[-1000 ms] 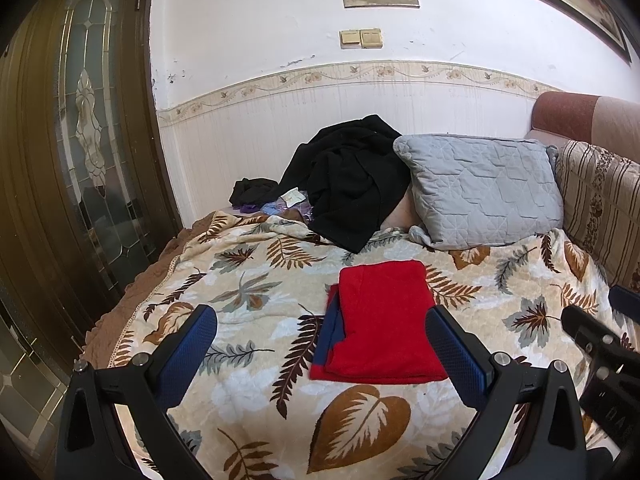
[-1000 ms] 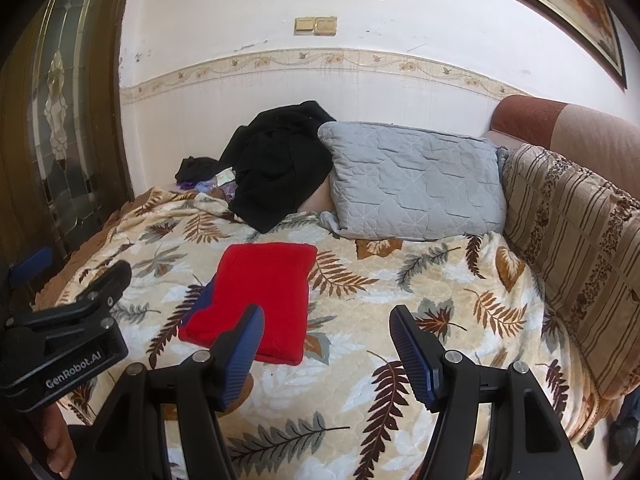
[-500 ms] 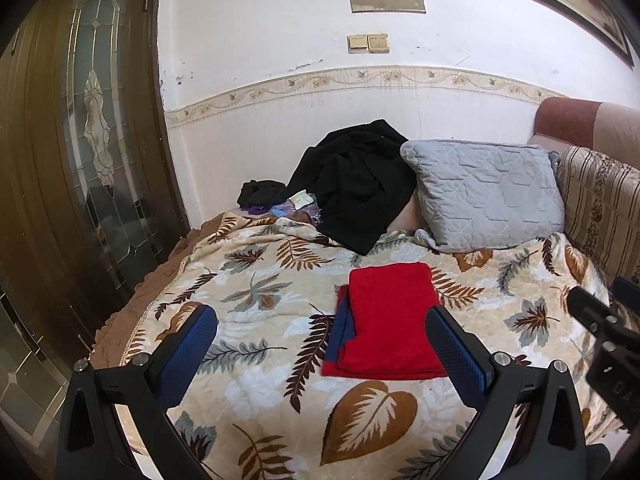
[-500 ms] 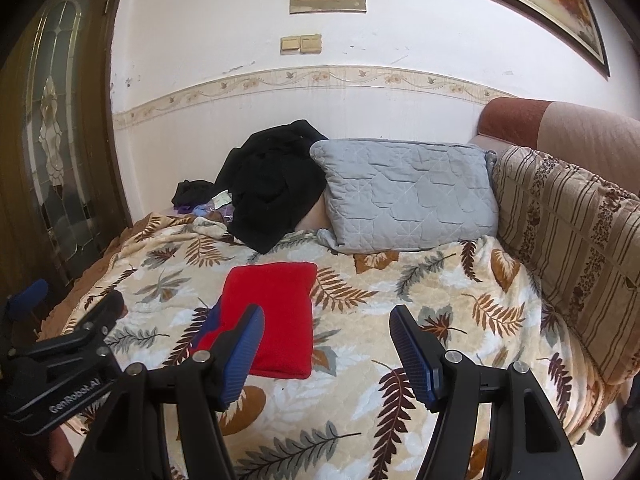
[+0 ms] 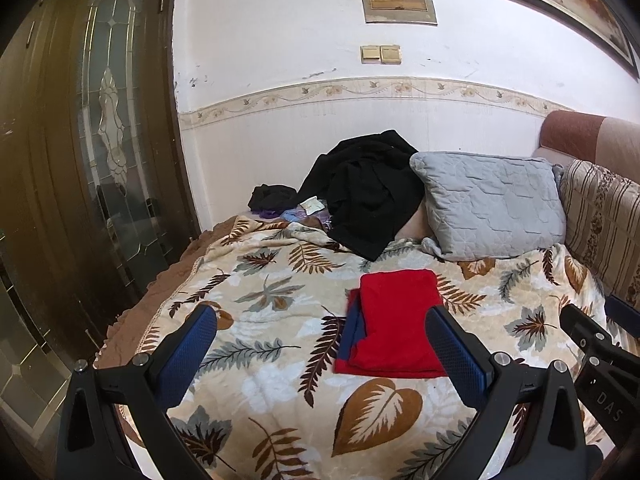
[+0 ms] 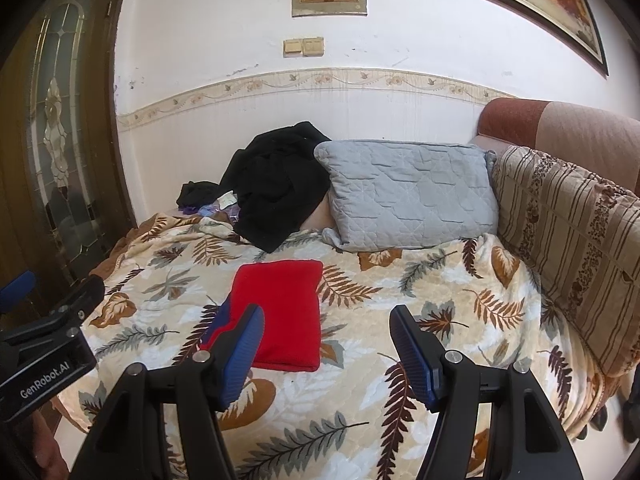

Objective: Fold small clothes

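Observation:
A folded red garment (image 5: 396, 320) lies flat on the leaf-patterned blanket (image 5: 260, 304), with a blue edge showing along its left side. It also shows in the right wrist view (image 6: 284, 312). My left gripper (image 5: 320, 348) is open and empty, held above the blanket in front of the garment. My right gripper (image 6: 326, 344) is open and empty, to the right of the garment and nearer than it. Neither touches the cloth.
A grey quilted pillow (image 5: 492, 208) and a heap of black clothes (image 5: 364, 196) lie at the back by the wall. A striped sofa cushion (image 6: 572, 248) runs along the right. A dark wooden door (image 5: 80, 160) stands at the left.
Both grippers have drawn back and up from the bed; the red garment looks smaller and farther off. It has not moved. Both stay open.

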The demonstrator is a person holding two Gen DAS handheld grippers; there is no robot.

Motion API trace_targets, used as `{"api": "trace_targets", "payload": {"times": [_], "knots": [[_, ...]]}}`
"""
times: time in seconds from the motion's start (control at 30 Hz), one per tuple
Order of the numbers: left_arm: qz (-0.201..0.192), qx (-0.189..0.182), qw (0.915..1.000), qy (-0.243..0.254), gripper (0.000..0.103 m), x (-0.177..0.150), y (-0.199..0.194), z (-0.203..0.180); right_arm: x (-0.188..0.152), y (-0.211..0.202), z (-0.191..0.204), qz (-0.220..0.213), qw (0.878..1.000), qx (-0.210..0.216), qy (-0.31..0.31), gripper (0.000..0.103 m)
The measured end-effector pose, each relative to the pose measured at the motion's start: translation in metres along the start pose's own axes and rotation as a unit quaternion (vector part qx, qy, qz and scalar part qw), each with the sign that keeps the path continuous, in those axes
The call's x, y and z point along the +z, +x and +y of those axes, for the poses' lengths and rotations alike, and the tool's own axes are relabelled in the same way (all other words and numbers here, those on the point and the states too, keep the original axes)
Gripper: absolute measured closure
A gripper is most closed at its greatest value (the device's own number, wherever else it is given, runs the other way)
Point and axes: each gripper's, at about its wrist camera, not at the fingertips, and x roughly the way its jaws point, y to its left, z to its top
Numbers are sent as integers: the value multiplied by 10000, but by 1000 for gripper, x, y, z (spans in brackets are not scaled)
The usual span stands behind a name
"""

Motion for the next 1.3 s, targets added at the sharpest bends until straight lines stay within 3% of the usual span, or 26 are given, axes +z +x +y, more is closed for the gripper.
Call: {"api": "trace_targets", "payload": {"times": [0.3, 0.8, 1.3], "knots": [[-106, 148, 9998, -87, 0, 3, -17, 9, -3, -8, 5, 40, 9999, 146, 23, 33], [-145, -42, 9999, 32, 0, 7, -37, 4, 0, -26, 6, -138, 9997, 214, 69, 33], [-185, -3, 9998, 124, 0, 14, -38, -6, 6, -26, -4, -216, 9993, 232, 199, 33]]}}
